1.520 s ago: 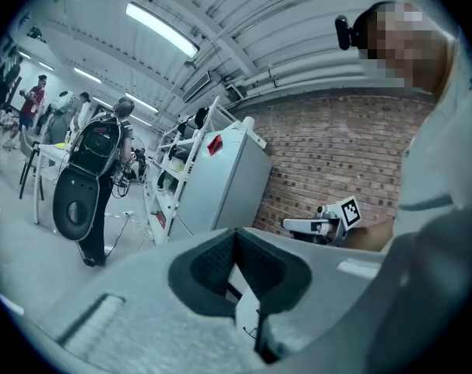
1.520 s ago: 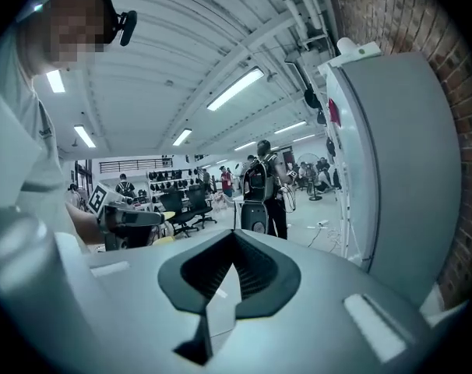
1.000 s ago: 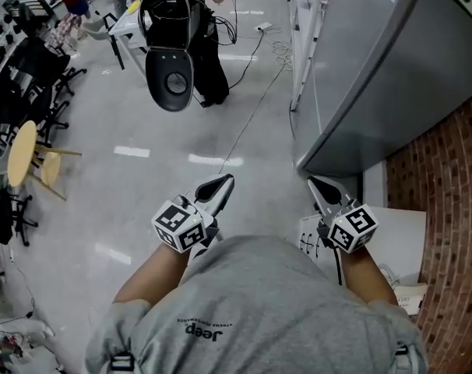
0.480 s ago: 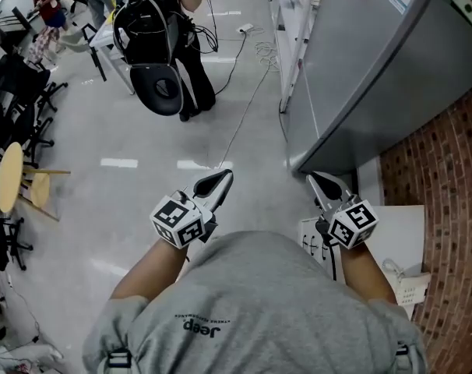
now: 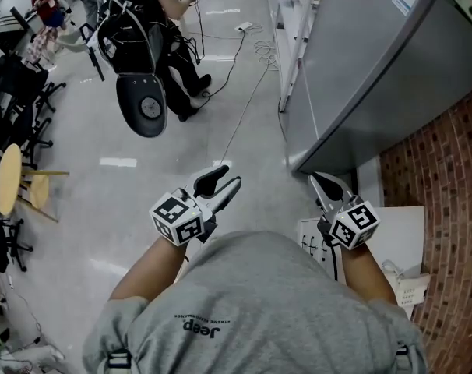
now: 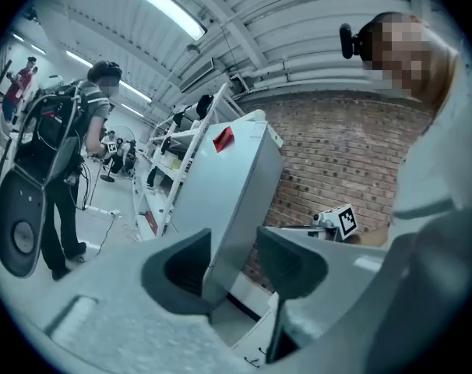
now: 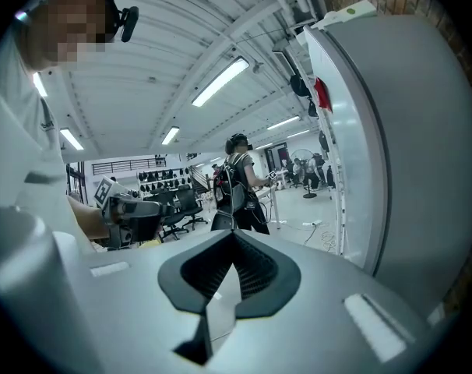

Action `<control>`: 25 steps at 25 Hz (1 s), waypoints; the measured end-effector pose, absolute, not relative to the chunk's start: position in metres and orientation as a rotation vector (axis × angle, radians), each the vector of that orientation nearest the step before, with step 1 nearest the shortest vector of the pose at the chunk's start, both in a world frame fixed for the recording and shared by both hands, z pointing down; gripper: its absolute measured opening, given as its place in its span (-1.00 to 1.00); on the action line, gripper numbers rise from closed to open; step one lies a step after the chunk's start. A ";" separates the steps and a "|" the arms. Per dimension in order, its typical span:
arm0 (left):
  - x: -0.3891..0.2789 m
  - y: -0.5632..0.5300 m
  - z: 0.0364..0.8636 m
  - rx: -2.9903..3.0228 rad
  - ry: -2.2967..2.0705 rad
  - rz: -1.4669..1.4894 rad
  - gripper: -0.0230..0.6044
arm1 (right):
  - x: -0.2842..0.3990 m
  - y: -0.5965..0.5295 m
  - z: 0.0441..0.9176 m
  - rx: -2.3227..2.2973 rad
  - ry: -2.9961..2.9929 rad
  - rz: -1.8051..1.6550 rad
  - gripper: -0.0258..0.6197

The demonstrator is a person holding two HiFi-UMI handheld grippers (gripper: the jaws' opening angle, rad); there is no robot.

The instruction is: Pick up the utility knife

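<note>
No utility knife shows in any view. In the head view both grippers are held out in front of my grey shirt, above the pale floor. My left gripper [image 5: 224,180] has its jaws opening, a plain gap stands between them and nothing is in it; in the left gripper view the left gripper [image 6: 234,257] frames a grey cabinet and a brick wall. My right gripper [image 5: 319,182] points toward the foot of the grey cabinet. In its own view the right gripper [image 7: 233,241] has its tips together, empty.
A tall grey cabinet [image 5: 376,68] stands ahead on the right against a brick wall [image 5: 446,170]. A white surface [image 5: 399,232] lies beside my right hand. A person with a backpack [image 5: 139,37] stands ahead on the left; a cable [image 5: 244,119] crosses the floor. Chairs [image 5: 18,84] line the left side.
My left gripper's jaws have gone from shut to apart. Both grippers have shifted slightly. The person ahead has moved left with the black round plate.
</note>
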State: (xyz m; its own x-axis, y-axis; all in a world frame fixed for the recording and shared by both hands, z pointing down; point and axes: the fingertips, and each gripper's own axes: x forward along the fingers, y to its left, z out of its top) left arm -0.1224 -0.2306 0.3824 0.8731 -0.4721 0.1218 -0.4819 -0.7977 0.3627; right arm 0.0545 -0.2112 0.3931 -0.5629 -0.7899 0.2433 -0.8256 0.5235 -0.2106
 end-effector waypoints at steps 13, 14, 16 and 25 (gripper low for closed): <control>-0.005 -0.221 0.403 2.817 -0.328 0.360 -0.27 | 0.151 -0.168 0.399 1.741 -2.496 0.494 -0.89; 0.011 -0.217 0.406 2.828 -0.283 0.381 -0.27 | 0.164 -0.160 0.401 1.780 -2.472 0.502 -0.89; 0.042 -0.209 0.412 2.855 -0.191 0.425 -0.27 | 0.190 -0.143 0.406 1.862 -2.422 0.516 -0.89; 0.184 -0.145 0.455 2.890 0.202 0.682 -0.27 | 0.308 -0.057 0.429 2.172 -2.197 0.582 -0.89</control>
State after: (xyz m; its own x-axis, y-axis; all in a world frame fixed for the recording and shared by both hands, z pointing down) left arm 0.1840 -0.1446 0.4547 0.8864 0.1688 0.4310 0.0936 -0.9772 0.1903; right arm 0.3075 -0.0566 0.4293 -0.0456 -0.9661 0.2542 -0.9653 -0.0228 -0.2601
